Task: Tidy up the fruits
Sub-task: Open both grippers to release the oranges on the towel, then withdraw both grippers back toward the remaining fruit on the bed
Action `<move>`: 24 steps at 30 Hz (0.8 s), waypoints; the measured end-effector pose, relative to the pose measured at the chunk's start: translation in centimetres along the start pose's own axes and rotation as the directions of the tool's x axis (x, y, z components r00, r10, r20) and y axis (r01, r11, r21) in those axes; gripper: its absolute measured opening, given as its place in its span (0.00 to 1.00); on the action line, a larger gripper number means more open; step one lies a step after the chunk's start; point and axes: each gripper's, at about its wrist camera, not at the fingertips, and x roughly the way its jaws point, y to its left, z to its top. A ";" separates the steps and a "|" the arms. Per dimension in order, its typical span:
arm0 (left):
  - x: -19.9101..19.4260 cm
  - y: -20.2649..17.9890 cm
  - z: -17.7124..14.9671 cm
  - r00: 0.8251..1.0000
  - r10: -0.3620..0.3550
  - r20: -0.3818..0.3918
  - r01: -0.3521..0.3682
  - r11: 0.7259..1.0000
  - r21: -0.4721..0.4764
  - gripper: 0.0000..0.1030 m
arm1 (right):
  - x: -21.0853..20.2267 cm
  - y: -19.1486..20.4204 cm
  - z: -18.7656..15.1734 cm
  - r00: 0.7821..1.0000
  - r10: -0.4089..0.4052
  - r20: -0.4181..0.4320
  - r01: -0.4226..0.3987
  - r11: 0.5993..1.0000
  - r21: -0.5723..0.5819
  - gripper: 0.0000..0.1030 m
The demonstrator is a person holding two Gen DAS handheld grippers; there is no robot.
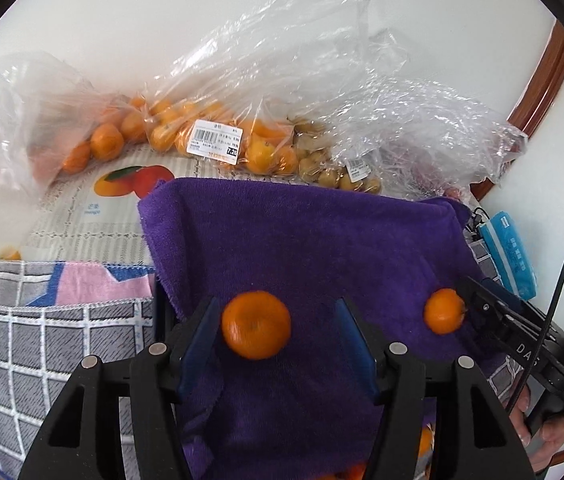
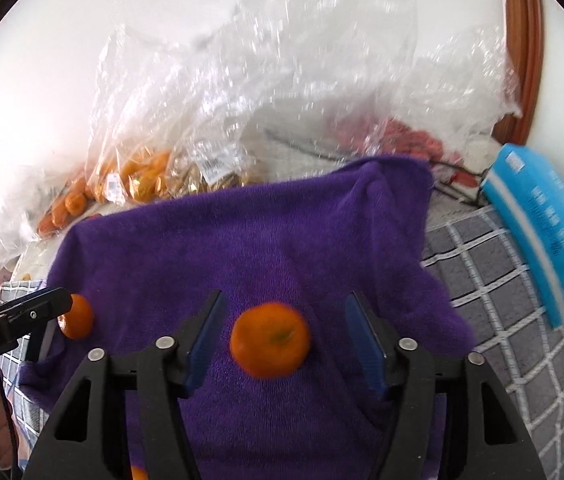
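A purple towel (image 1: 309,240) lies over a grey checked cloth (image 1: 22,340). My left gripper (image 1: 278,320) is open, with an orange mandarin (image 1: 256,325) between its blue pads, touching the left one. My right gripper (image 2: 285,320) is open around a second mandarin (image 2: 270,339), blurred, with gaps on both sides. In the left wrist view that second mandarin (image 1: 443,311) shows at the right gripper's tip. In the right wrist view the first mandarin (image 2: 77,317) shows by the left gripper's finger (image 2: 38,308).
Clear plastic bags (image 1: 210,136) of mandarins and small yellow-brown fruit (image 1: 333,168) lie at the back against a white wall. A bag of red fruit (image 2: 409,140) sits at the back right. A blue tissue pack (image 2: 541,232) lies at the right. More orange fruit (image 1: 423,442) peeks out below the towel.
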 end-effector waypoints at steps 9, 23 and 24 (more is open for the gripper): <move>-7.8 -1.7 -3.8 0.991 0.065 0.121 -0.069 0.997 0.032 0.57 | -8.7 1.1 -1.6 0.987 -0.050 0.153 0.053 0.999 -0.014 0.61; -15.3 -1.5 -11.4 0.978 0.060 0.201 -0.067 0.997 0.028 0.56 | -17.5 0.7 -8.9 0.974 -0.090 0.206 0.088 0.996 0.018 0.61; -15.7 -1.4 -11.8 0.976 0.053 0.210 -0.060 0.998 0.029 0.56 | -17.8 0.6 -9.3 0.978 -0.075 0.194 0.072 0.997 0.026 0.61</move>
